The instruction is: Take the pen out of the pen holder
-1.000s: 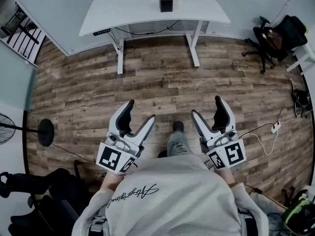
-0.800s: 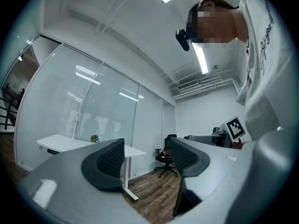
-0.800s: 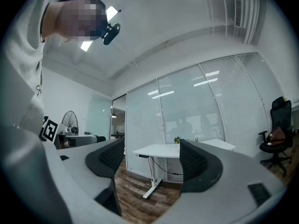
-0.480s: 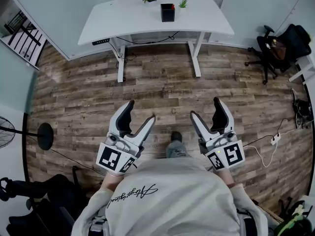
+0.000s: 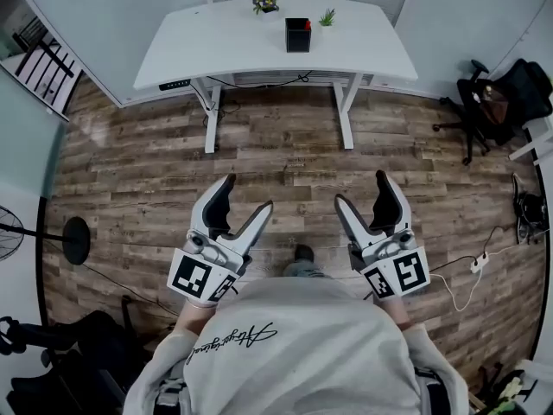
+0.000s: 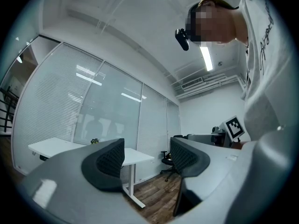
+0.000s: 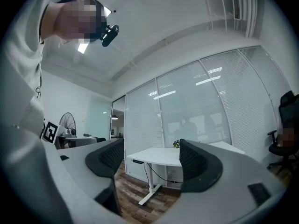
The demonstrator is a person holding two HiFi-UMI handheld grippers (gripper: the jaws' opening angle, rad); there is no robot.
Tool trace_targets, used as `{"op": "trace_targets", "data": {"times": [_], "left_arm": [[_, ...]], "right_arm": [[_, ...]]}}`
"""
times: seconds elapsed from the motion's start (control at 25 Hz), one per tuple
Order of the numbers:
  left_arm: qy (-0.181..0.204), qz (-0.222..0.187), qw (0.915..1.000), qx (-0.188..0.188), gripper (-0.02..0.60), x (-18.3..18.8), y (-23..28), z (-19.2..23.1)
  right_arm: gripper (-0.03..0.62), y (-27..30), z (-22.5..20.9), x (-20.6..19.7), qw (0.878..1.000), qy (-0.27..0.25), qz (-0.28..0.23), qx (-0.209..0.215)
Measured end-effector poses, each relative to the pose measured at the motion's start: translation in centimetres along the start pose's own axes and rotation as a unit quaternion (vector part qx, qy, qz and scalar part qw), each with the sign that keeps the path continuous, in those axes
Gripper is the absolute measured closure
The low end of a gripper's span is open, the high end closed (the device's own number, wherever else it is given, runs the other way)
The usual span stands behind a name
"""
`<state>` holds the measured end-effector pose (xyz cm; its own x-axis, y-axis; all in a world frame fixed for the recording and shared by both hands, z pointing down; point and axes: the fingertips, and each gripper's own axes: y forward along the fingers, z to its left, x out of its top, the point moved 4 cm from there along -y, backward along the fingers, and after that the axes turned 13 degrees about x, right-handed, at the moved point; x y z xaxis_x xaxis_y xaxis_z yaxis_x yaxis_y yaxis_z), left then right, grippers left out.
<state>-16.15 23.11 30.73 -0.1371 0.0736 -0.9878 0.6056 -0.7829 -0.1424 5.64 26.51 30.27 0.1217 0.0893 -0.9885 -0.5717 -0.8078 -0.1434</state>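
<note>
A black pen holder (image 5: 298, 35) stands on the white desk (image 5: 225, 41) at the far end of the room in the head view, with a red-tipped pen (image 5: 307, 25) poking out of it. Both grippers are held low in front of the person, far from the desk. My left gripper (image 5: 244, 194) is open and empty, and my right gripper (image 5: 363, 188) is open and empty too. In the left gripper view the left gripper (image 6: 147, 155) shows the desk (image 6: 56, 146) between its jaws; the right gripper (image 7: 149, 158) frames the desk (image 7: 159, 155) as well.
Two small potted plants (image 5: 265, 3) (image 5: 327, 16) flank the holder. A power strip (image 5: 174, 84) hangs at the desk's left edge. A black office chair (image 5: 497, 98) stands at the right, a fan (image 5: 39, 236) at the left, cables (image 5: 471, 271) on the wooden floor.
The desk has shifted lower and nearer in the head view as the person steps toward it. Both grippers keep their open pose.
</note>
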Motion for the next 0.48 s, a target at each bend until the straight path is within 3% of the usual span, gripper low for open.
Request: {"op": "trace_targets", "data": {"times": [0.48], "left_arm": [[0.003,-0.004,0.9999,0.009,0.285,-0.8,6.7,-0.3]], "right_arm": [[0.240,2.1,-7.1,0.3,1.000,0.001,-0.001,0.019]]}}
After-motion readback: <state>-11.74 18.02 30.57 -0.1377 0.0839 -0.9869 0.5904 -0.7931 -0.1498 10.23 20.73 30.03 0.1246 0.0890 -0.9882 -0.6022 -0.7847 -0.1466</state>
